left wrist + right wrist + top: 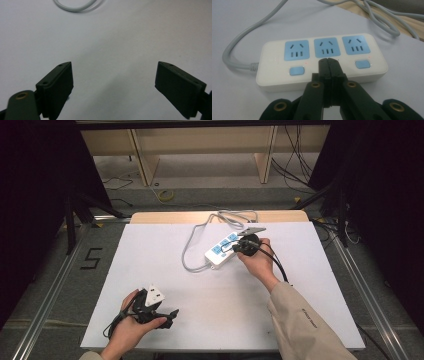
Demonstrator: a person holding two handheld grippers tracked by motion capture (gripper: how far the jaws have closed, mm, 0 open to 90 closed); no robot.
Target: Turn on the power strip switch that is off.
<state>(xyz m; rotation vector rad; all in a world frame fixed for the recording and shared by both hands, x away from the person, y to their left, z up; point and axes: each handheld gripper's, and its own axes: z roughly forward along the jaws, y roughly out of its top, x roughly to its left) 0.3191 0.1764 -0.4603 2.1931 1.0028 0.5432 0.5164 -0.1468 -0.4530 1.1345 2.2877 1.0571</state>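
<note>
A white power strip (221, 251) with three blue sockets and blue switches lies on the white table top (165, 270), its grey cord (189, 251) looping off to the left and back. In the right gripper view the strip (322, 62) lies just ahead. My right gripper (328, 61) is shut, its tips over the middle switch; whether they touch it I cannot tell. In the high view this right gripper (235, 248) sits at the strip's right end. My left gripper (172, 314) rests near the front left edge, and in its own view the left gripper (113, 82) stands open with nothing between its fingers.
A loop of the grey cord (75, 6) lies far ahead of the left gripper. More cord (232, 216) is bunched at the table's back edge. Wooden shelving (200, 150) and floor cables stand beyond the table. Dark curtains flank both sides.
</note>
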